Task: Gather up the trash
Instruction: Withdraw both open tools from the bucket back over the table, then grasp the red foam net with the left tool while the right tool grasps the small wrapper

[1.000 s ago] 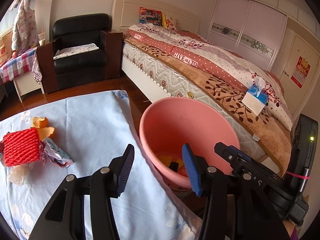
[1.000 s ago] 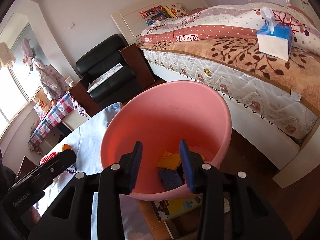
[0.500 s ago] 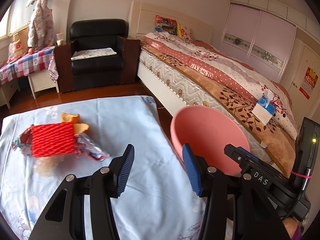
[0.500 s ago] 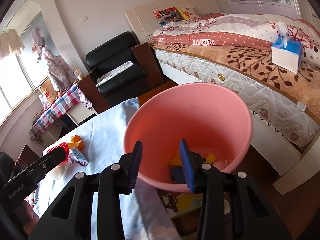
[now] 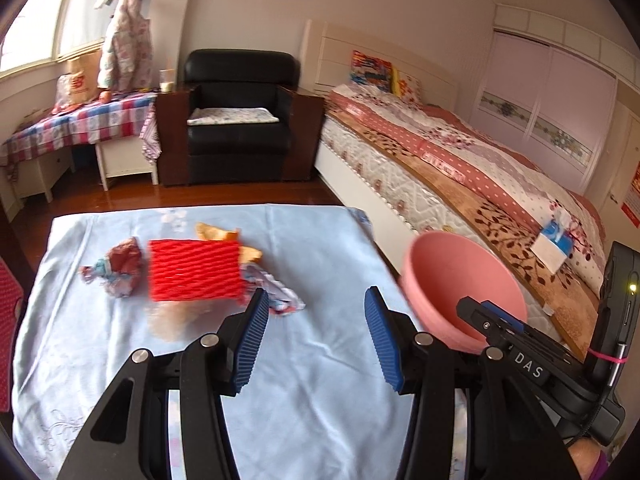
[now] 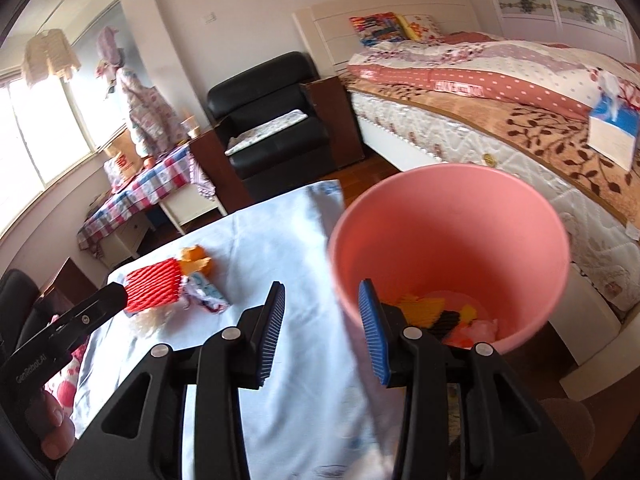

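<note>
Partly done: yellow and black scraps already down in the pink bin (image 6: 448, 240). Still on the table (image 5: 320, 380): red foam net (image 5: 195, 270), wrappers (image 5: 116, 266), peel (image 5: 218, 233). Both tongs (image 5: 312, 344) (image 6: 322, 332) spread, empty.

We hold our left gripper (image 5: 312, 332) out in front of us, low and pointing forward. Its two blue fingers (image 5: 250, 342) stand wide apart with nothing between them. Our right gripper (image 6: 322, 330) sits just to the right of it, also pointing forward. Its blue fingers (image 6: 372, 330) are apart too, and they hold nothing. Our left hand (image 6: 52, 424) grips the handle, and we can see the fingertips
</note>
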### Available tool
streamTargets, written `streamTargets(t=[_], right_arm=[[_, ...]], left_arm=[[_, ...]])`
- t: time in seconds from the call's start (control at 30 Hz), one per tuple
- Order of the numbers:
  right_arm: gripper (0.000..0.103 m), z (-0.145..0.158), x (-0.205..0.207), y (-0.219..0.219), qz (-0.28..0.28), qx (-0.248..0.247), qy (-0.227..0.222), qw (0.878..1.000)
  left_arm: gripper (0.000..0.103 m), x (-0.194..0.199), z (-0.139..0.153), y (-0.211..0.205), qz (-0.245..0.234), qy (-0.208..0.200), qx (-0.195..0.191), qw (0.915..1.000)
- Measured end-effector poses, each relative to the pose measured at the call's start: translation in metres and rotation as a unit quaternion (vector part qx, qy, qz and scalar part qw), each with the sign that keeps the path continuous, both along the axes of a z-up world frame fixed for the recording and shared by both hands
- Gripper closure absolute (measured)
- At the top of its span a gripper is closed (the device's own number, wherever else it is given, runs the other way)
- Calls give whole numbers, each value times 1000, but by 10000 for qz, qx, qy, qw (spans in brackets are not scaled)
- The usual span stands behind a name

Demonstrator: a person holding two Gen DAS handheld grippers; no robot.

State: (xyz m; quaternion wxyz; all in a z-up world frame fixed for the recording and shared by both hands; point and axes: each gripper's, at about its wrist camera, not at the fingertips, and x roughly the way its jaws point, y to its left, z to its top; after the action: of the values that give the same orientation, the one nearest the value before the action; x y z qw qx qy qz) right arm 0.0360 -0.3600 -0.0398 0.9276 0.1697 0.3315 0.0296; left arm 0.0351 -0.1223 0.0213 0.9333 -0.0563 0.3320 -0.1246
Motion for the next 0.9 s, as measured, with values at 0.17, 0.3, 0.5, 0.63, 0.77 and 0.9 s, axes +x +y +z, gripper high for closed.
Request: streamTargets(t=[0.17, 0.3, 0.5, 0.63, 0.77, 0.9], right_arm=[[64, 5, 4, 29, 337, 11, -42, 9994], [64, 9, 7, 55, 634, -47, -111, 9979], [64, 11, 12, 82, 954, -178, -93, 9952], [64, 10, 18, 99, 1129, -220, -68, 9933], [64, 7, 24, 110, 1237, -144, -6, 9922], [64, 5, 31, 120, 1324, -127, 31, 9911]], left_arm=[[54, -8, 4, 34, 337, -49, -54, 9994], [54, -9, 6, 55, 585, -59, -59, 9983], [54, -10, -2, 86, 934, 66, -158, 9955], [54, -7, -7, 105, 1084, 117, -218, 9938], [53, -3, -10, 123, 1202, 161, -273, 9922], [51, -1, -15, 143, 1301, 138, -349, 9908]])
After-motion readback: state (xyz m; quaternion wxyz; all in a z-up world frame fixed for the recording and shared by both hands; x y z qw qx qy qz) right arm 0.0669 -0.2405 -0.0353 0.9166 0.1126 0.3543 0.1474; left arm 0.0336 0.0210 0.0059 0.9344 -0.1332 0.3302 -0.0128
